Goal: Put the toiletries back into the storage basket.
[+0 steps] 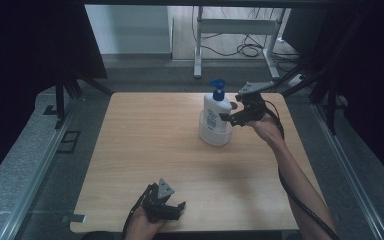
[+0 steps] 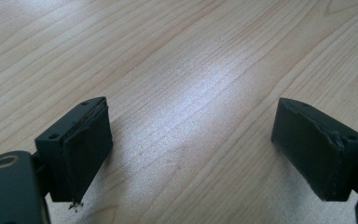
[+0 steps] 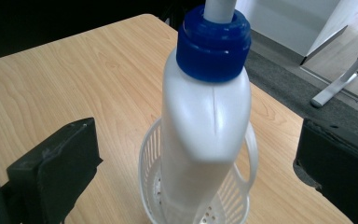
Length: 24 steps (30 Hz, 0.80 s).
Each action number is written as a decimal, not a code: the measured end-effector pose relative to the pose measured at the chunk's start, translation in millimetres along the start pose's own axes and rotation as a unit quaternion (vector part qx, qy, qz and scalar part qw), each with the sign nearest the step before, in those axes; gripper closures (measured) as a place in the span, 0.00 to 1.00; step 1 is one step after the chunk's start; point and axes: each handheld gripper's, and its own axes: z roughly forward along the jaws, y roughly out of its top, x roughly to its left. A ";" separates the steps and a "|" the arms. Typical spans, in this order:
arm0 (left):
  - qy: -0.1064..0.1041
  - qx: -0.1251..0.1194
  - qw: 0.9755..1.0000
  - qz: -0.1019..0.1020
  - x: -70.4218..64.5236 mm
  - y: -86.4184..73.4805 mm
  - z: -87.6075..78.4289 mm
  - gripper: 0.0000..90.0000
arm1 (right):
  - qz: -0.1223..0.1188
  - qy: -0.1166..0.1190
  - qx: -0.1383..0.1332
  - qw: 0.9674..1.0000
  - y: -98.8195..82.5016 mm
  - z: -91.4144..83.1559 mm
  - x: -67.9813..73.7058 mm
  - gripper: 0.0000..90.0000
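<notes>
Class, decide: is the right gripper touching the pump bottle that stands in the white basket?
Apart. The right gripper view shows the right gripper open, with table visible between each jaw and the pump bottle standing in the white basket.

One white pump bottle (image 1: pixel 216 111) with a blue cap stands in one white slotted basket (image 1: pixel 214 135) near the table's (image 1: pixel 145 150) far right corner. Two grippers: left gripper (image 1: pixel 172 207), right gripper (image 1: pixel 232 117).

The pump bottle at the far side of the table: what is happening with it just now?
A person holds a tool in each hand. The right tool is open beside the white pump bottle, which stands upright in a small white slatted basket; its jaws stand apart on either side, not yet closed on it. The left tool is open and idle over bare wood near the table's front edge.
</notes>
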 end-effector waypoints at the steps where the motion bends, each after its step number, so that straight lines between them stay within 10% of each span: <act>1: 0.000 0.000 1.000 0.000 0.0 0.0 0.0 0.13 | -0.001 -0.001 -0.001 1.000 -1.1 -2.2 0.6 0.00; 24: 0.000 -0.001 1.000 -0.001 -0.1 0.0 0.1 0.13 | 0.004 -0.026 0.021 0.999 -57.1 -43.0 16.3 0.00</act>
